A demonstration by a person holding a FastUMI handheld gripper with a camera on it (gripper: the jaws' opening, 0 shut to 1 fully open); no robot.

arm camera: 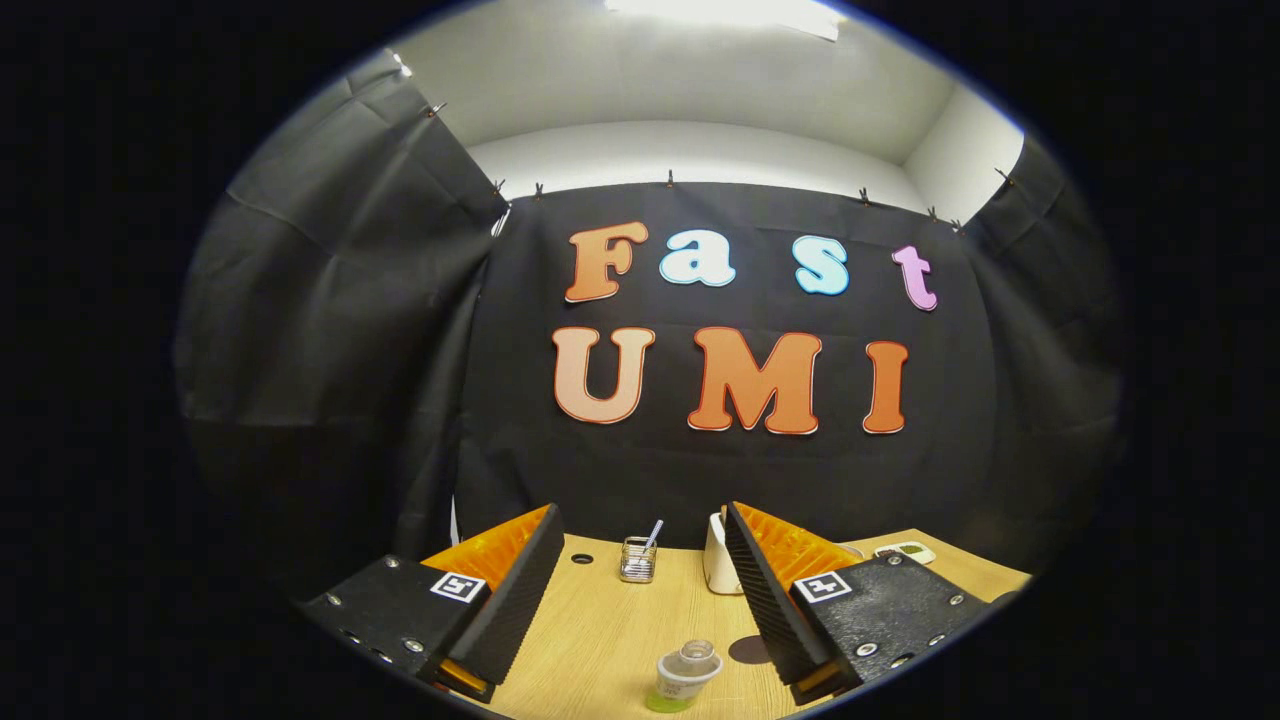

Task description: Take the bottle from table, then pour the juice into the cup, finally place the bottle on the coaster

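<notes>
I've got the gripper up above the table, fingers spread wide, nothing btwn them, not touching anything. Left finger and right finger stand well apart w/ bare wood in the gap.

The bottle is the task item: small, clear cap, pale label, greenish liquid at the base. It sits upright on the table low in the gap, approx 5 o'clock from the midpoint btwn the fingertips, nearer the right finger than the left, but apart from both. Seen from above, so I mostly get the cap and shoulder.

Just at 3 o'clock of the bottle, a dark round flat patch lies on the wood, partly behind the right finger; prob the coaster, can't tell for sure.

Beyond the fingers, approx 12 o'clock from the bottle, a small wire-mesh holder stands near the far table edge w/ a thin stick-like item leaning out of it. At 1 o'clock a white container stands just beside the right fingertip, partly hidden by it; could be the cup, can't confirm. A small dark hole in the tabletop sits at approx 11 o'clock, close to the left fingertip. Far out at 2 o'clock, past the right finger, a small white device lies flat on the table.
</notes>
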